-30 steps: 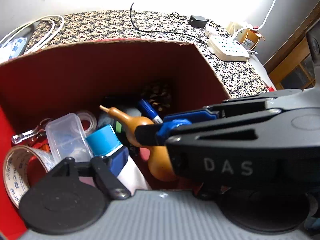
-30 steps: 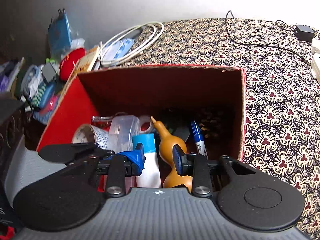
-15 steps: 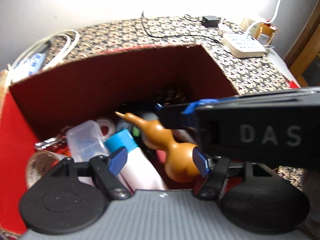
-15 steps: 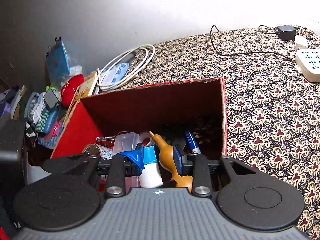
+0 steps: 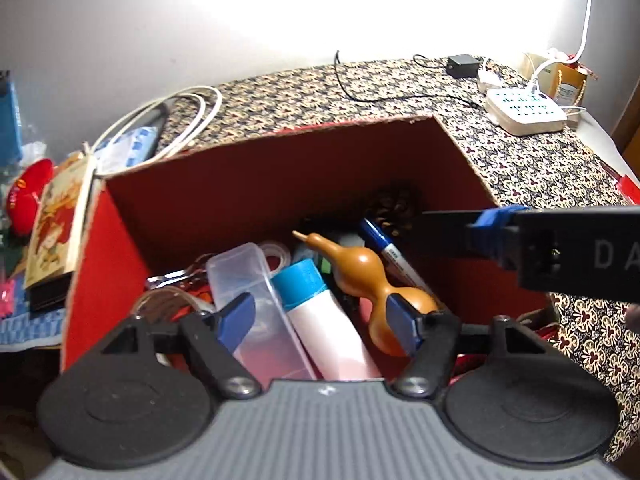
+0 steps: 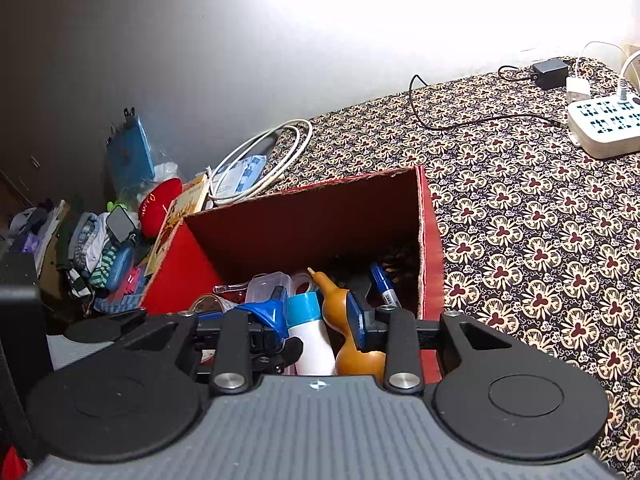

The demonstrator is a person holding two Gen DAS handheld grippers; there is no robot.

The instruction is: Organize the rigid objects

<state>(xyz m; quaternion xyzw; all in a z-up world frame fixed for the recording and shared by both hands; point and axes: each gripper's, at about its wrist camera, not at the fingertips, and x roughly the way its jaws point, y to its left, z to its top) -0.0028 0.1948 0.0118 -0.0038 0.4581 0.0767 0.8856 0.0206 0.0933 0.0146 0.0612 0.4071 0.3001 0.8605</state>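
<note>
A red cardboard box stands open on the patterned tablecloth. Inside lie a tan gourd, a white bottle with a blue cap, a clear plastic container, a blue marker and a pine cone. My left gripper hovers over the box's near side, open wide, with nothing between its pads. My right gripper hangs above the same items, jaws a modest gap apart and empty. In the left wrist view it reaches in from the right.
A white power strip, a black adapter and its black cord lie on the cloth behind and right of the box. A coiled white cable sits behind the box. A book, a red cushion and clothes crowd the left.
Both grippers have lifted and drawn back from the box, so more of the table shows. The right gripper has slid rightward out of the left view. The left jaws stand a little wider.
</note>
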